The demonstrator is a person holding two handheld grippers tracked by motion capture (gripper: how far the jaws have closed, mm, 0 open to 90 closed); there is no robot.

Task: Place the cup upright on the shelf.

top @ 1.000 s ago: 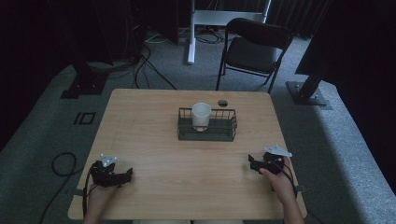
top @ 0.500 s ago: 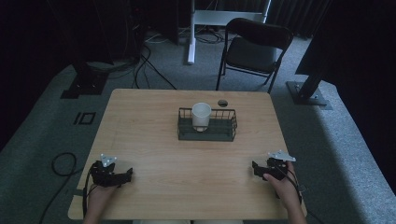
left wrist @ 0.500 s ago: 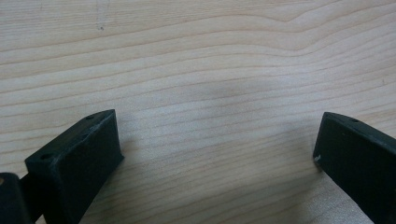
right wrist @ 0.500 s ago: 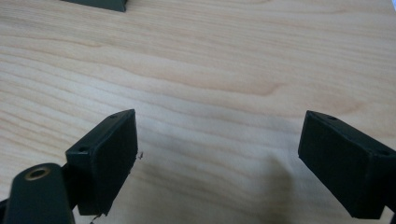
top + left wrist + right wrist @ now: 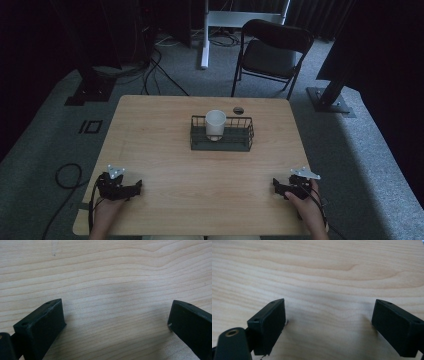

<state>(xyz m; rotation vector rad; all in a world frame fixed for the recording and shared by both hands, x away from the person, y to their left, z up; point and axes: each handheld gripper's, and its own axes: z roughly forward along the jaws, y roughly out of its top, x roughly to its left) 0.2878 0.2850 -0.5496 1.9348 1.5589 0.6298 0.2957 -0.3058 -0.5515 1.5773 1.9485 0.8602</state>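
A dark wire basket (image 5: pixel 222 142) stands at the middle of the wooden table (image 5: pixel 165 145), with a white cup (image 5: pixel 215 123) upright in its left part. My left gripper (image 5: pixel 136 189) rests near the table's front left corner, far from the basket. My right gripper (image 5: pixel 275 186) rests near the front right edge. In the left gripper view the gripper (image 5: pixel 116 320) is open, jaws wide apart over bare wood. In the right gripper view the gripper (image 5: pixel 329 317) is open too, with nothing between its jaws.
A small dark round thing (image 5: pixel 238 110) lies on the table just behind the basket. A black folding chair (image 5: pixel 272 52) stands beyond the far edge. Cables (image 5: pixel 65 175) trail on the grey floor at the left.
My right gripper has drawn back toward the table's front right edge. The left gripper, the basket and the cup have not moved.
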